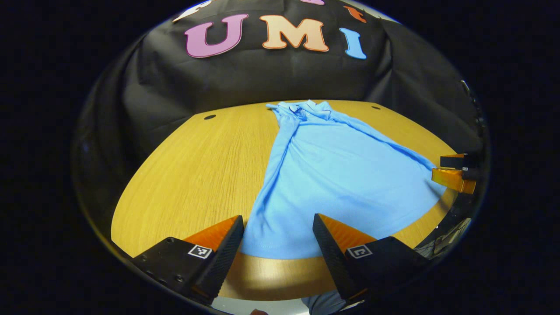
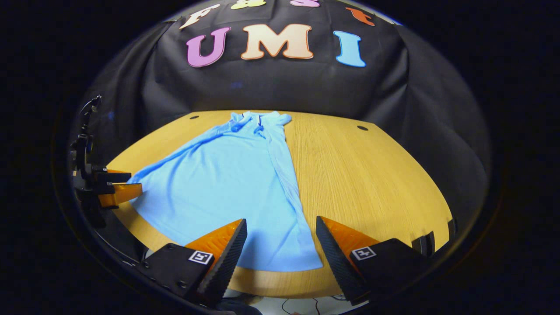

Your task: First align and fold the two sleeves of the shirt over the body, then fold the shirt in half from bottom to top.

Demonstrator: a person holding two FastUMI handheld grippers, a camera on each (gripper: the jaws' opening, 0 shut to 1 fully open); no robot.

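Wooden table (image 1: 192,175): shirt (image 1: 332,175) flat, sleeves folded in. Fabric soft, limp; pinch hem corners. Left gripper (image 1: 278,238), right gripper (image 2: 281,243) fingers wide, empty.

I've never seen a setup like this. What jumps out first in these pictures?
A bright blue shirt lies spread on a round wooden table, collar at the far edge, hem nearest the cameras, sleeves apparently folded in. The right claw gapes open over the hem's right corner. The left claw stands open over the other corner.
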